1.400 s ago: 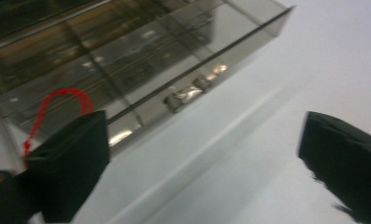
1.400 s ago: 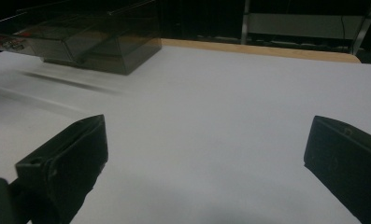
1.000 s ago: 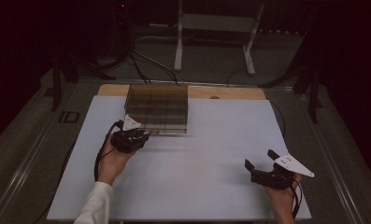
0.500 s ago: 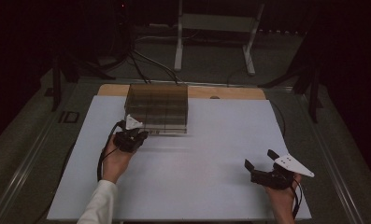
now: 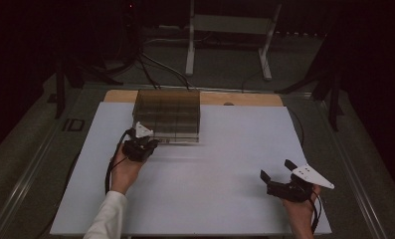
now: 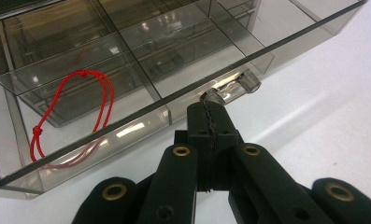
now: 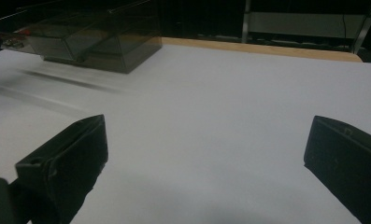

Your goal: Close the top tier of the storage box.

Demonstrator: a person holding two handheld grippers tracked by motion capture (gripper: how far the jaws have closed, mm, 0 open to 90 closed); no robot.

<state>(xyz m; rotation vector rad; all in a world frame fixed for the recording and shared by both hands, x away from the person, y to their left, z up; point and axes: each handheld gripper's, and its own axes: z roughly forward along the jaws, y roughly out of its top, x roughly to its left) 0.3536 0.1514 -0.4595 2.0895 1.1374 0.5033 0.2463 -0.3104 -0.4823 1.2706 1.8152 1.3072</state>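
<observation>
L gripper: jaws clenched, tips pinched together right at the clear handle on the front of the smoked-plastic organiser box. Jaws have just been closing; the near end of the handle bar sits at the tips, but can't tell for sure whether a bit of it is nipped between them or they just butt against it. Approach is low and roughly level with the worktop, prob. because the handle sticks out of the front wall near the base – a pull-type grip to slide a drawer or tray out, I'd judge. In the high view the L gripper is at the box's near-left corner, hand behind it.

Box itself: far-left part of the white worktop, near the back edge, divided into compartments. A red string loop lies in one compartment on the left side in the left gripper view, trailing down toward the front wall.

R gripper: jaws released, spread wide, nothing between them, just bare worktop. Parked near-right, well apart from the box – looks like it's waiting, maybe to steady the box or fetch the string once things open up.
</observation>
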